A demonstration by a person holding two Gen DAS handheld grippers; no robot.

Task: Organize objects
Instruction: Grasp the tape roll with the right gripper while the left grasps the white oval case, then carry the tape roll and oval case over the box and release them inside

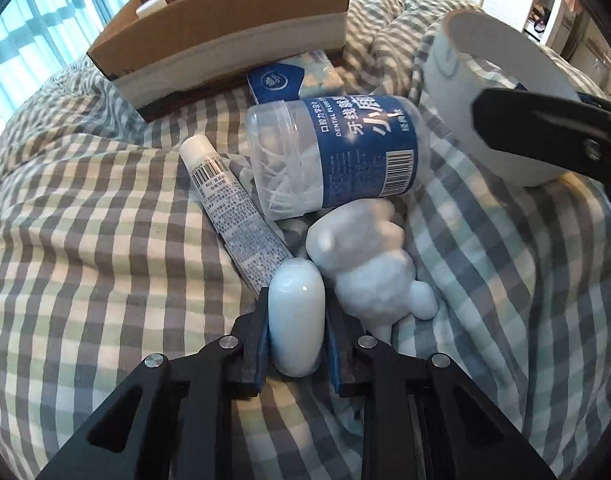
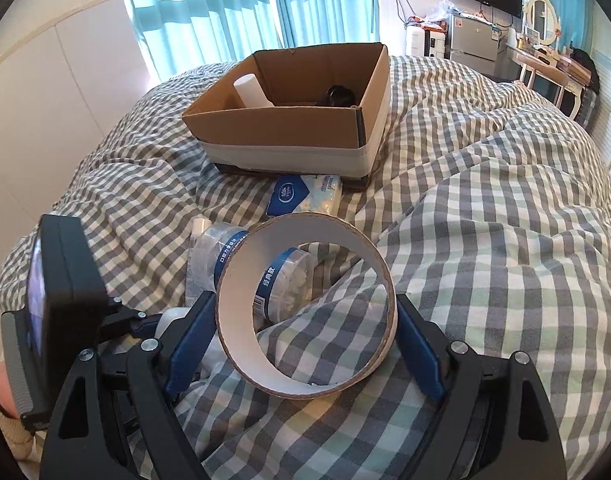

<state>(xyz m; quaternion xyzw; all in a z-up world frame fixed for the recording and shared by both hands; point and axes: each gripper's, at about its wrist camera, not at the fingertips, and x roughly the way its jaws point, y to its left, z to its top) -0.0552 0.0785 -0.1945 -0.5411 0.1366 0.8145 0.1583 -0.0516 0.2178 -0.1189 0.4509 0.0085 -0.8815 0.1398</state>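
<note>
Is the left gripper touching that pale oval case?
Touching. The left wrist view shows the left gripper with both pads pressed against the sides of the pale oval case.

Both wrist cameras are looking low and close across the checked bed (image 1: 85, 216), facing the cardboard box (image 2: 289, 136); both are sharing the floss jar (image 1: 333, 152).

The bed cover (image 1: 105, 200) is soft checked cloth with wrinkles. On it, the little capsule (image 1: 296, 320) is smooth and shiny. Beside it, the bear toy (image 1: 369, 264) looks dull and bumpy. The floss jar (image 1: 333, 152) is clear plastic. The box (image 2: 289, 128) is plain brown cardboard.
</note>
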